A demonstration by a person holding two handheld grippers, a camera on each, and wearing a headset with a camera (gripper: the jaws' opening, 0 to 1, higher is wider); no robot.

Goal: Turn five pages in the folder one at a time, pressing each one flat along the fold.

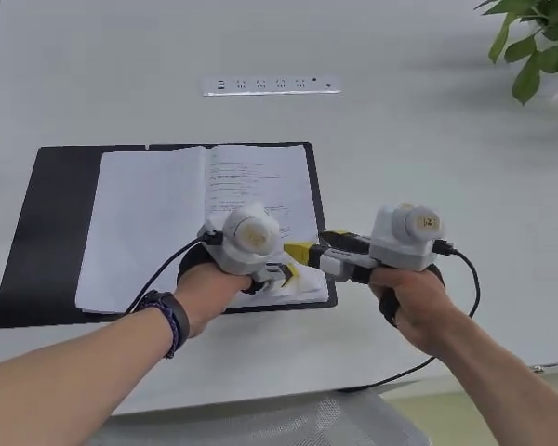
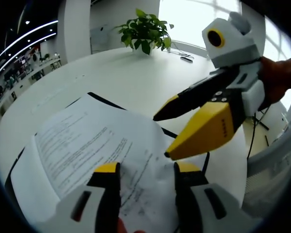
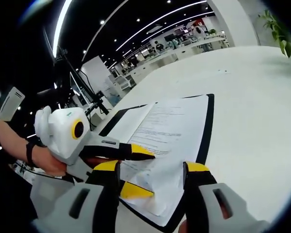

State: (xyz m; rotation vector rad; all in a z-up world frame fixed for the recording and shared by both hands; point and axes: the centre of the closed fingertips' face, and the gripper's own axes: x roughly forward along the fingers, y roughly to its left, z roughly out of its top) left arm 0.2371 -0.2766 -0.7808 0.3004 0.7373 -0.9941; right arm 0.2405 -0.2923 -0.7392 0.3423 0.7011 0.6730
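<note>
Two claws, both spread, neither pinching anything.

**Layout, L to R**
- Folder (image 1: pixel 46 232) lies open on worktop (image 1: pixel 400 139), ahead and left of L claw (image 2: pixel 145 169).
- Black cover is bare at far left. Next come the turned sheets (image 1: pixel 144 223), the fold, then the printed rt page (image 1: pixel 260 186).
- L claw hovers over lower outer corner of rt page, jaws apart w/ paper under them. Contact w/ sheet: cannot tell.
- R claw (image 3: pixel 151 167) is just beside L claw on its rt side, jaws apart. Tips aim at same corner, near L claw tips but not touching.

**Risks (judgement)**
1. Both claws crowd one corner, so jaws may clash or knock the sheet askew.
2. A deep pinch may take 2+ sheets, so page count goes wrong.
3. Lifting w/ nothing holding the stack may slide the folder on the smooth worktop.
4. A fast or slanted pull may crease or tear the page near the fold.
5. Weak pressing along the fold lets the page spring back.
</note>
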